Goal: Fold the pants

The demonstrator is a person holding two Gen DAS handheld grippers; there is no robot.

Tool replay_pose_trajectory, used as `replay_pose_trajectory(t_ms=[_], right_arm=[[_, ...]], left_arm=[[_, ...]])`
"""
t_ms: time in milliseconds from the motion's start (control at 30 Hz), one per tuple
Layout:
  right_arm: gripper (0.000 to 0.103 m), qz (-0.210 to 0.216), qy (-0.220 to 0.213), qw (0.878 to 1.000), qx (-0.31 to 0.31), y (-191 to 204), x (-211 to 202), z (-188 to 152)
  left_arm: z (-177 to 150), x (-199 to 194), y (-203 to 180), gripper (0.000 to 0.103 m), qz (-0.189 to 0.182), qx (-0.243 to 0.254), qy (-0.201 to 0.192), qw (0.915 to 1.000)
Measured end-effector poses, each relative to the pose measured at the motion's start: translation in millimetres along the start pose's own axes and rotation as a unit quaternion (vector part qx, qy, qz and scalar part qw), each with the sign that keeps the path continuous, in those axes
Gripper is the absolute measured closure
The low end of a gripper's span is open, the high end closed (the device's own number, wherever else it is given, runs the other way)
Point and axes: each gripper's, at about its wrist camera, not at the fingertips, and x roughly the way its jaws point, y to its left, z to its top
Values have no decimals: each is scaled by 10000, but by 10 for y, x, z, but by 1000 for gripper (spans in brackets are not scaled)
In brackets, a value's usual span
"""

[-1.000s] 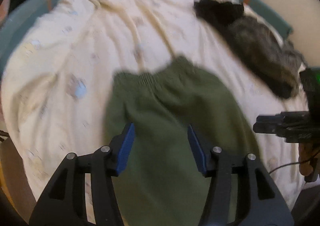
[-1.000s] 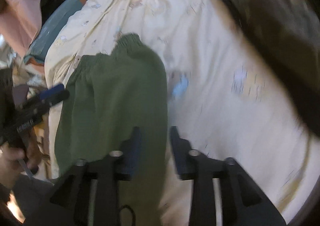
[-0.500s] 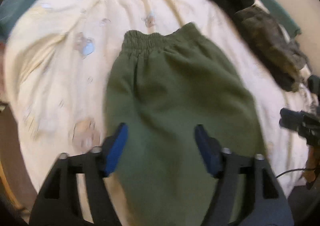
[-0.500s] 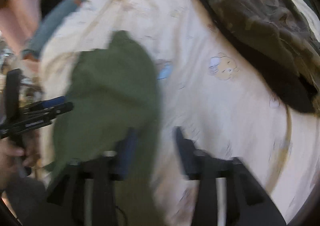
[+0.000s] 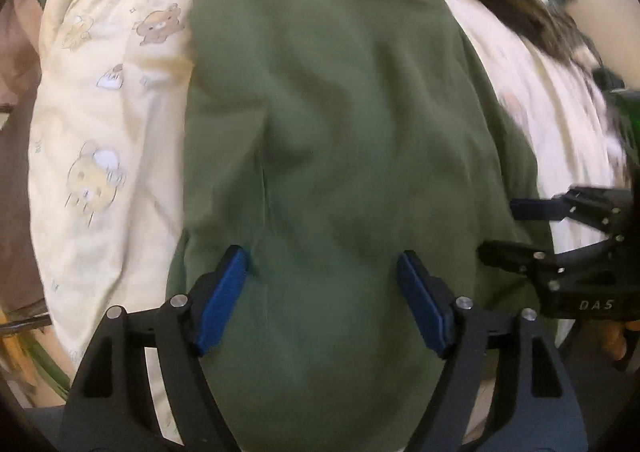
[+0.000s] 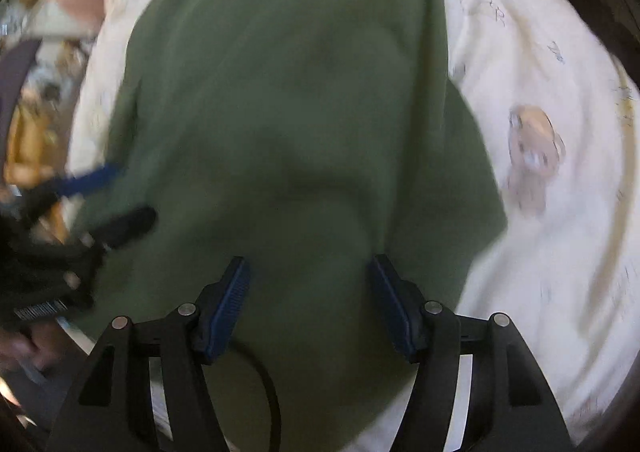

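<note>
In the left wrist view the left gripper [image 5: 324, 284] has its blue-padded fingers [image 5: 224, 300] spread wide, with nothing clamped between them; the green pants [image 5: 340, 132] fill the gap, and both pad tips sit low against the cloth at the lower middle of the frame, though whether they press into it cannot be told. From there the pants run up the centre of the frame to the top edge, lying flat with soft creases on a cream bed sheet [image 5: 100, 124] printed with small bears, which shows at the left and in a strip at the upper right. A dark garment [image 5: 516, 0] lies on the sheet at the upper right, apart from the pants. At the right edge of this view the right gripper [image 5: 516, 228] reaches in sideways over the pants' right border, its fingers parted, one blue pad above and a black one below. In the right wrist view the right gripper [image 6: 308, 300] likewise shows its fingers [image 6: 228, 304] held well apart and gripping nothing, the green pants [image 6: 288, 100] spanning the space between them and stretching to the top of the frame. The bed sheet [image 6: 560, 92] fills the right side, and the left gripper [image 6: 112, 200] appears blurred at the left edge over the pants' border.
</note>
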Motion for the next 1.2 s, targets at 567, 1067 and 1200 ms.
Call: replay_pose_trajectory(t_ms=[567,1067,1200], right_arm=[[34,441,-1209,9869,974,23,-736,-415],[29,-483,-721,9927,837,53,36,-394],[25,-499,-383,9956,699,162,-7,-700]], left_arm=[[-555,-578,102,12,65,-704,-926,9932],[-462,-546,178,12,143,-1080,-1039,9886],[-463,-556,228,12,24,-1236,-938,9879]])
